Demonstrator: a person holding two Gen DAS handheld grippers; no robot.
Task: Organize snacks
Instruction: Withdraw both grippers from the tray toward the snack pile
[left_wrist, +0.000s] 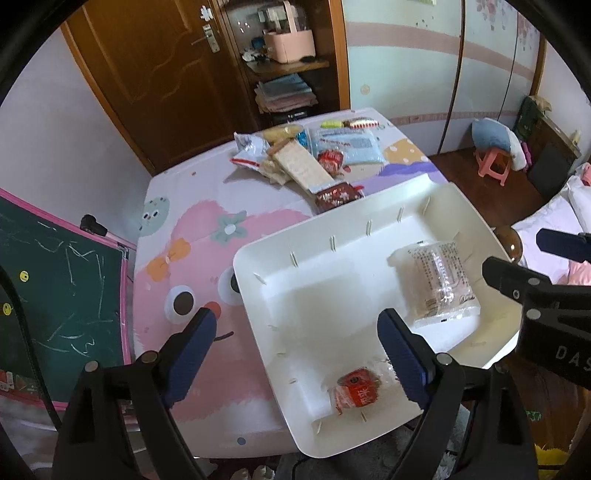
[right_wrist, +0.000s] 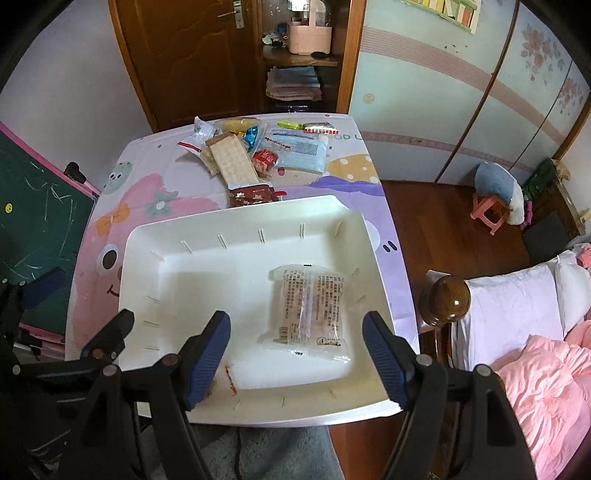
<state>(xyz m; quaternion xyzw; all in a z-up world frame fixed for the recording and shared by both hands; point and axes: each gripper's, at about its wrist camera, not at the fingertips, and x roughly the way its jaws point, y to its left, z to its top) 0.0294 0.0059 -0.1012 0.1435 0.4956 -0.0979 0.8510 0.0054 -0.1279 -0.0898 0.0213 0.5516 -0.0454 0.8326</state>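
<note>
A white tray (left_wrist: 258, 258) (right_wrist: 140, 240) sits on the near part of the table. In it lie a clear-wrapped pale snack pack (left_wrist: 436, 280) (right_wrist: 310, 306) and a small red-wrapped snack (left_wrist: 354, 393), whose edge shows in the right wrist view (right_wrist: 229, 380). A pile of snack packets (left_wrist: 303, 158) (right_wrist: 251, 155) lies at the table's far end. My left gripper (left_wrist: 299, 354) is open and empty over the tray's near left edge. My right gripper (right_wrist: 295, 354) is open and empty above the clear pack; it also shows in the left wrist view (left_wrist: 517, 258).
The table has a pink cartoon cloth (left_wrist: 192, 229) (right_wrist: 110, 221). A green chalkboard (left_wrist: 55, 295) (right_wrist: 33, 206) stands at the left. A bed with pink bedding (right_wrist: 535, 369) and a brown bedpost knob (right_wrist: 447, 299) are at the right. A door and shelves stand behind.
</note>
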